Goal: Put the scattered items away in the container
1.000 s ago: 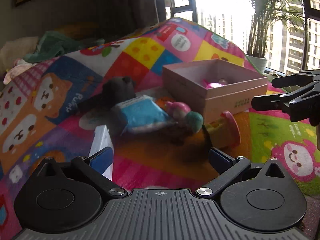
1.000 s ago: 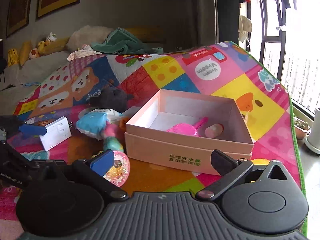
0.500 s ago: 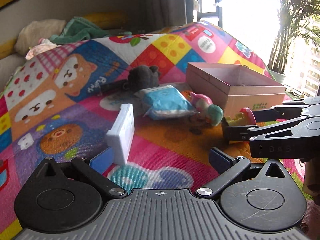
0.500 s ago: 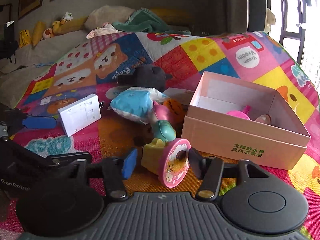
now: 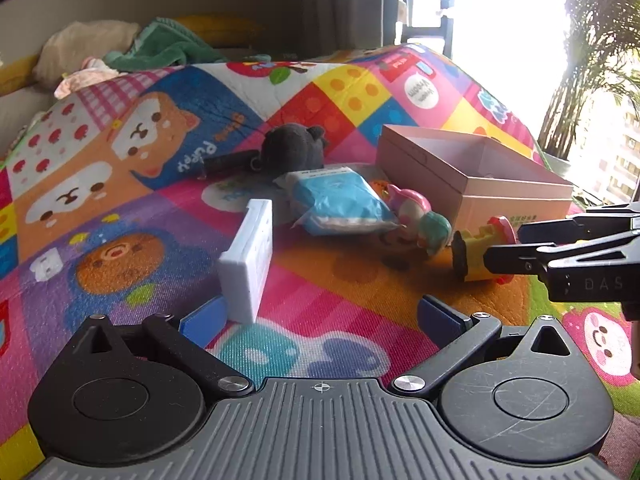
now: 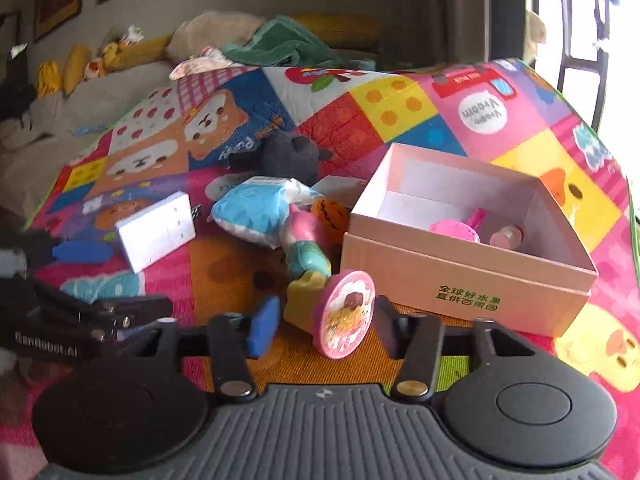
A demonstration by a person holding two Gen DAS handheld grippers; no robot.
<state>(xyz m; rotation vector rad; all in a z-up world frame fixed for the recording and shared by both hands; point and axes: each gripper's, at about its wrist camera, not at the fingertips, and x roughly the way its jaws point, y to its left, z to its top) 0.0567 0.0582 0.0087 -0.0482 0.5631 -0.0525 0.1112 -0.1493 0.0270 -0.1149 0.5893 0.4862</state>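
While its jaws are opening, the right gripper (image 6: 324, 322) brackets a pink-and-yellow stamp toy (image 6: 334, 314) lying on the play mat (image 6: 400, 120), just in front of the pink box (image 6: 464, 280); neither pad visibly presses it. Left gripper (image 5: 320, 316) stands wide and empty, its left finger beside a white block (image 5: 250, 264). Inside the box lie a pink scoop (image 6: 460, 230) and a small bottle (image 6: 506, 236).

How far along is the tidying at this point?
Early. Done: a pink scoop and a small pink bottle lie in the pink box. In hand: the right hand-held gripper straddles the pink-and-yellow stamp toy, jaws opening, not gripping. Left on the mat: white adapter, blue pouch, dark plush, mermaid figure, orange pumpkin.
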